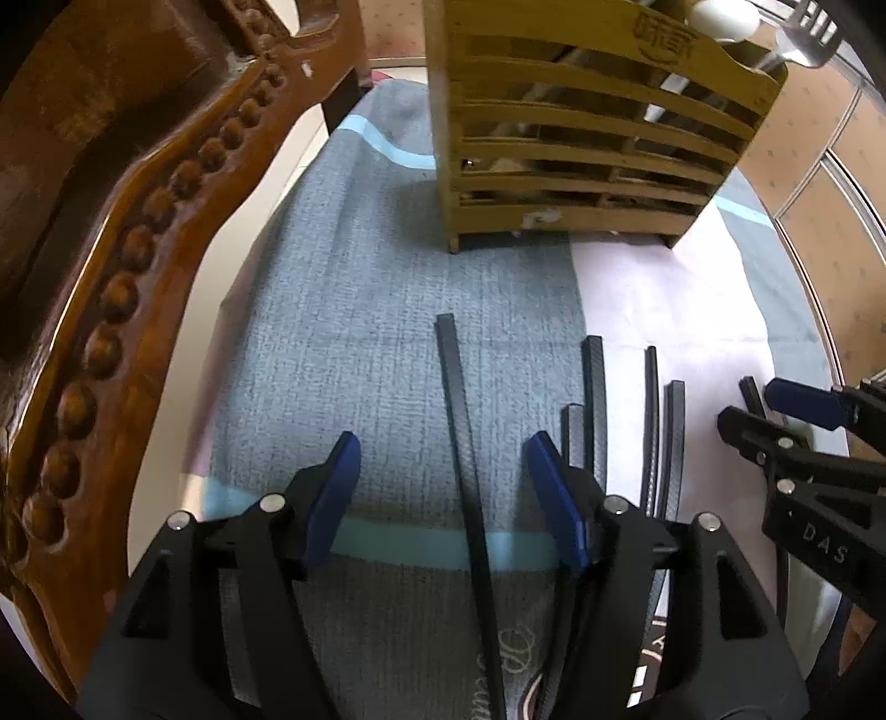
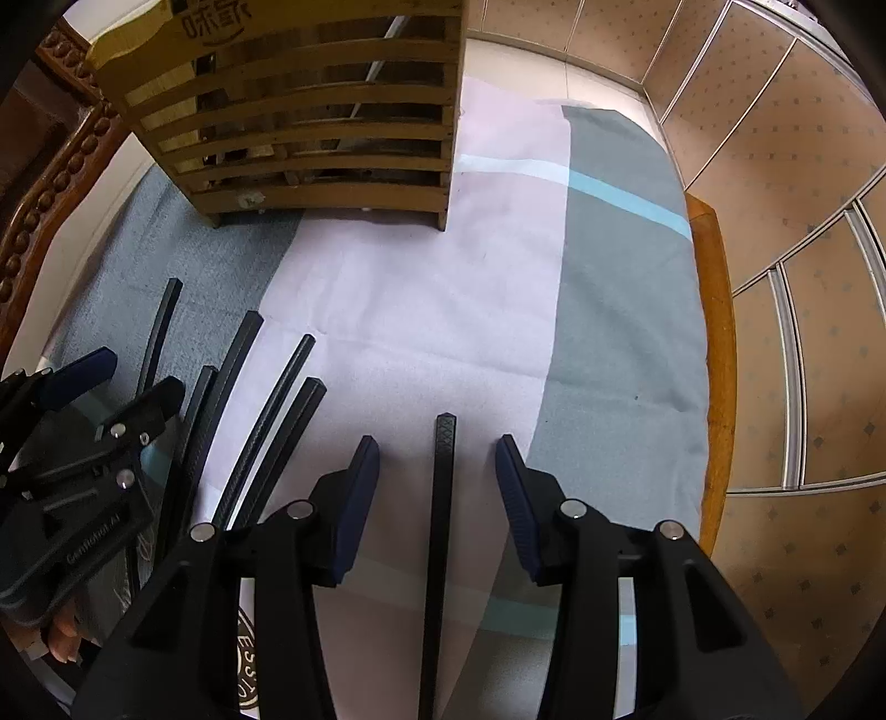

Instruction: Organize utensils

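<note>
- Toward the surface's near edge, black chopsticks point(image 1: 592, 399) lie loose; each wide-open hand-held gripper, left point(image 1: 443, 493) and right point(image 2: 437, 487), straddles one, likely for pickup.
- Bamboo utensil holder point(image 2: 310, 116) stands at the far edge.

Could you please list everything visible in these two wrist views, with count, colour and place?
chopsticks: six visible, black, lying on the cloth; one between each gripper's open fingers, four between the two grippers
utensil holder: one, light slatted wood, standing at the far end of the cloth
white spoon: one, white, sticking out of the holder's top
fork: one, silver, at the holder's top right
tablecloth: one, grey, pink and light-blue striped, covering the table
carved chair: one, brown wood, left of the table
left gripper: black with blue pads, open
right gripper: black with blue pads, open
</note>
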A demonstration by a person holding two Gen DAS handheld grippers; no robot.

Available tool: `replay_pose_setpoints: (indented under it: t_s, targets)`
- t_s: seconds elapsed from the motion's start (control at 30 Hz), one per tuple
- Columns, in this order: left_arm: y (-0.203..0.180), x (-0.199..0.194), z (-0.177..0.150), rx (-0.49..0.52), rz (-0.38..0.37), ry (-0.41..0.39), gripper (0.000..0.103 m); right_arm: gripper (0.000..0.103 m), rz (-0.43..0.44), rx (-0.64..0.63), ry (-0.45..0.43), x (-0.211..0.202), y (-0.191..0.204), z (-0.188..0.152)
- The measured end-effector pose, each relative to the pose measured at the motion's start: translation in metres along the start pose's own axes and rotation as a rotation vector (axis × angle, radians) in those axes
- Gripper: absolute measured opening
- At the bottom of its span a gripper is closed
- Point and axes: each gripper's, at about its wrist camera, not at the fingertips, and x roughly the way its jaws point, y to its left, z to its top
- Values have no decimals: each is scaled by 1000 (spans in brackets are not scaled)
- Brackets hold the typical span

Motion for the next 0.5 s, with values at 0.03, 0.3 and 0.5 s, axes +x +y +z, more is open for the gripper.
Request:
replay_pose_setpoints:
  t_s: [0.03, 0.3, 0.5]
  targets:
    - [-8, 5, 2, 2, -1, 2, 63, 45, 0, 3, 4, 1, 0, 2]
    - [-20, -3, 4, 14, -41, -1, 18, 32, 16, 9, -8, 2, -1, 6]
    - [-16, -4, 7, 0, -89, -1, 8, 8, 32, 5, -8, 1, 1, -2]
